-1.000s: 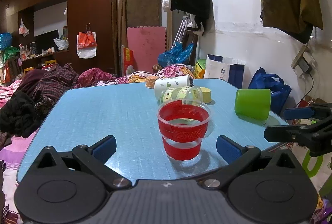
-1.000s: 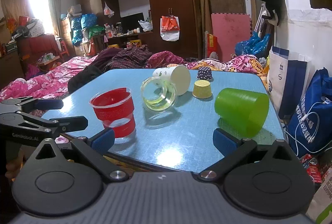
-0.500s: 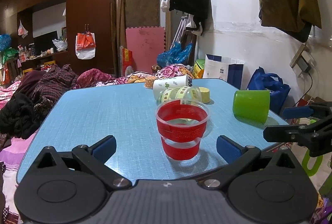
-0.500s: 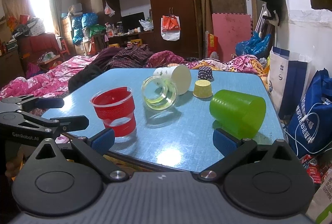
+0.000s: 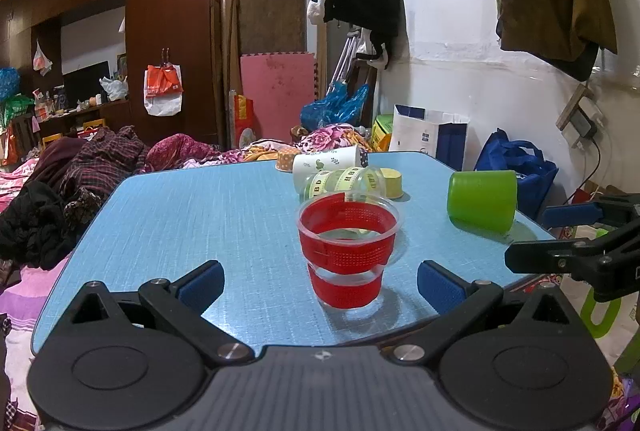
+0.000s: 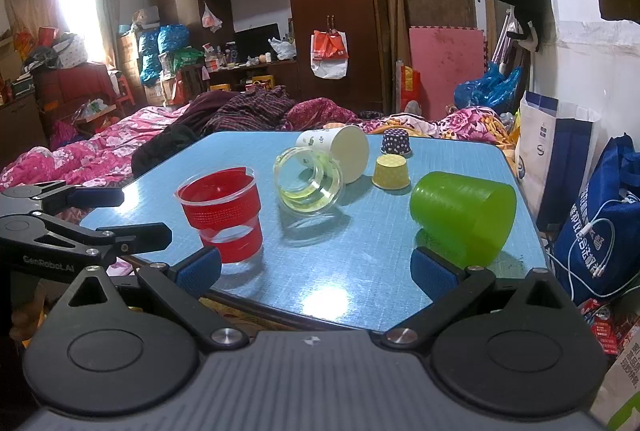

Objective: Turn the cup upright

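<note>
Right wrist view: green cup (image 6: 464,215) lies on its side, base pointing far-right, right gripper (image 6: 316,269) spread beside it; left gripper (image 5: 320,285) wide open; "HBD" on clear cup (image 5: 344,180).

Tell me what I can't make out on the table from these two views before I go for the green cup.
- Green cup: its open mouth faces away in both views.
- Orange cup: mostly behind the white cup, left view; only a sliver shows in the right view.
- Dark dotted cup: too small to read its pattern; nearly hidden in the left view.
- Table: near edge under the right tongs.
</note>
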The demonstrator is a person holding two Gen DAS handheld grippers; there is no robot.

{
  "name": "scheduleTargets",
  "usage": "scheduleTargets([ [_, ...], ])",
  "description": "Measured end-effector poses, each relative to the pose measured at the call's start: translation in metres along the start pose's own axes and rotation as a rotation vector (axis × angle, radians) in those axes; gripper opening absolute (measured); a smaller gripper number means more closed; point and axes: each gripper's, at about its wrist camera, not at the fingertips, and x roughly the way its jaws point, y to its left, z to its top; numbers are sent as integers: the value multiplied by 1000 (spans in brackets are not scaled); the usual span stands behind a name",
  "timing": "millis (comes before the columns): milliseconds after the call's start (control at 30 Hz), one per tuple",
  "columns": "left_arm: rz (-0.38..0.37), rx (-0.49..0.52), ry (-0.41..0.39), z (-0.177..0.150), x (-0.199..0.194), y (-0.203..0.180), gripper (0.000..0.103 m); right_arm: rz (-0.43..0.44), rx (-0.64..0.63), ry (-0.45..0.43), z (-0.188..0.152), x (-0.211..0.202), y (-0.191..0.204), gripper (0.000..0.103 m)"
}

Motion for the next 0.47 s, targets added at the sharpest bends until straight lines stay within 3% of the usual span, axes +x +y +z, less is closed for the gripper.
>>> scheduleTargets([
  [467, 0, -8, -28, 0, -2, 1, 103, 0, 0, 0, 0, 0, 0, 102],
])
